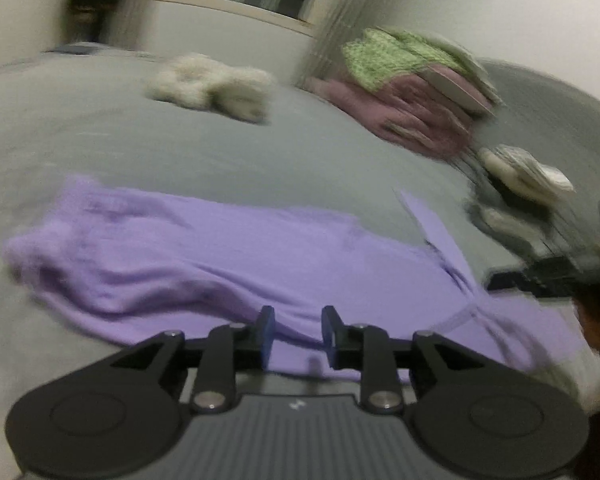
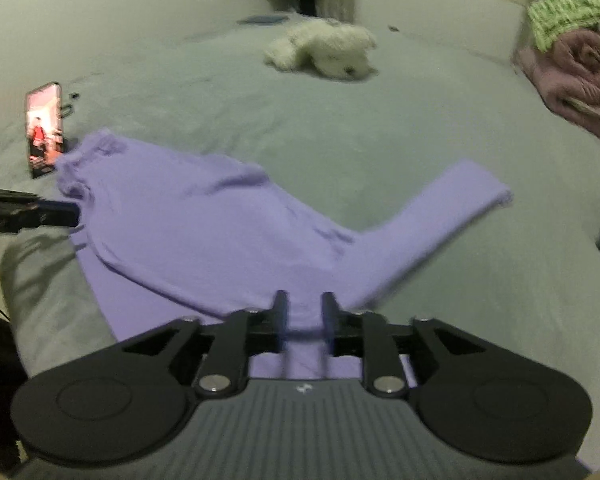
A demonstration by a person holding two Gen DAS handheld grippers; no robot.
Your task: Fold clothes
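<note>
Purple top [image 2: 204,224] lies spread on bed [image 2: 340,128], one sleeve [image 2: 432,216] out to its right. My left gripper [image 1: 298,332] and right gripper [image 2: 304,312] over near hem, jaws narrowly parted, gripping nothing. Step, judged: garment laid out, fold not begun. Next: regrip sleeve or side, bring across body.

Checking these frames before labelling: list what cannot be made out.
- Phone screen, right wrist view: too small and blurred to read.
- Purple top, near hem: hidden behind the right gripper in that view.
- Clothes pile, left wrist view: motion blur, single garments indistinguishable.
- Left gripper: cloth contact unclear.
</note>
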